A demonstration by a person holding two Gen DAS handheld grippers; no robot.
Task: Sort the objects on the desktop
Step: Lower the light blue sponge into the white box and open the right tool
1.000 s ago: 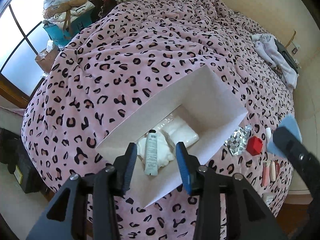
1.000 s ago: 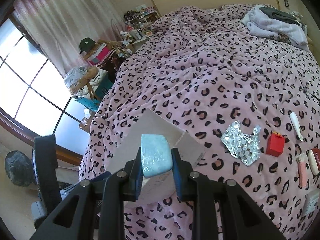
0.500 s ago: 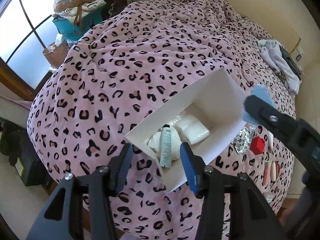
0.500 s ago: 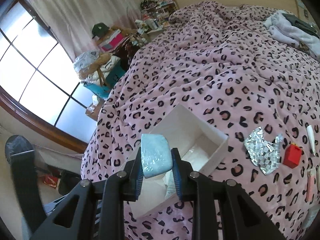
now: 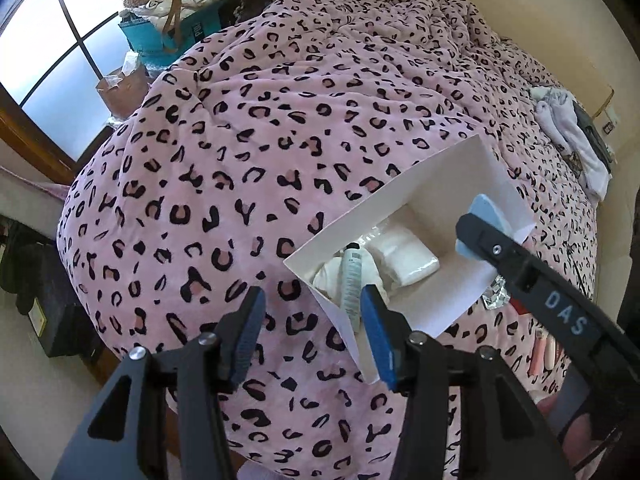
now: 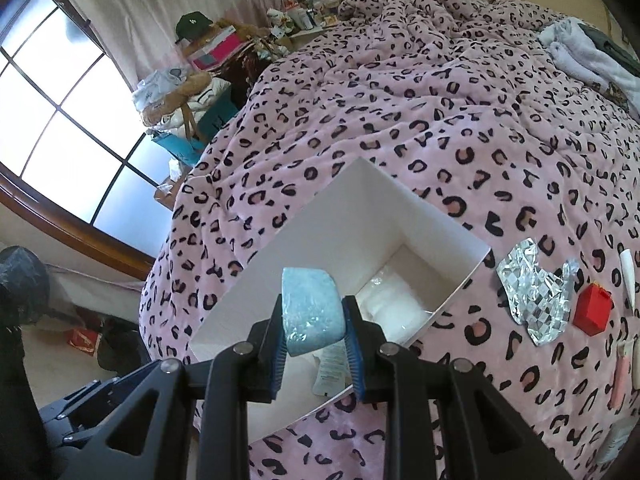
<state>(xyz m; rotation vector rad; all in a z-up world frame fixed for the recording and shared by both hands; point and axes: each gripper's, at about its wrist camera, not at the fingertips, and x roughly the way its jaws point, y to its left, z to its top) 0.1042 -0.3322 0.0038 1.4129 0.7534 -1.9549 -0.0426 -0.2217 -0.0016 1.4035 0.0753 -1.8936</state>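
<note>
A white open box [image 5: 452, 184] lies on the leopard-print bed. Inside it are a grey-white tube [image 5: 351, 280] and white packets [image 5: 404, 258]. My left gripper [image 5: 312, 336] stands open over the box's near left corner, with nothing gripped. My right gripper [image 6: 314, 344] is shut on a pale blue packet [image 6: 312, 312] and hangs above the box [image 6: 352, 220], over its near half. In the left wrist view the right gripper [image 5: 480, 232] reaches in from the right with the blue packet [image 5: 486, 210] at its tip.
Right of the box lie a silver foil wrapper [image 6: 536, 292], a small red box [image 6: 592, 312], a white tube [image 6: 628, 276] and pink items [image 6: 620, 368]. Folded clothes [image 6: 592, 52] sit at the far right. The bed edge drops to the floor at left, beneath a window.
My left gripper slid left off the box's middle and its jaws widened. My right gripper came in lower over the box, still holding the blue packet.
</note>
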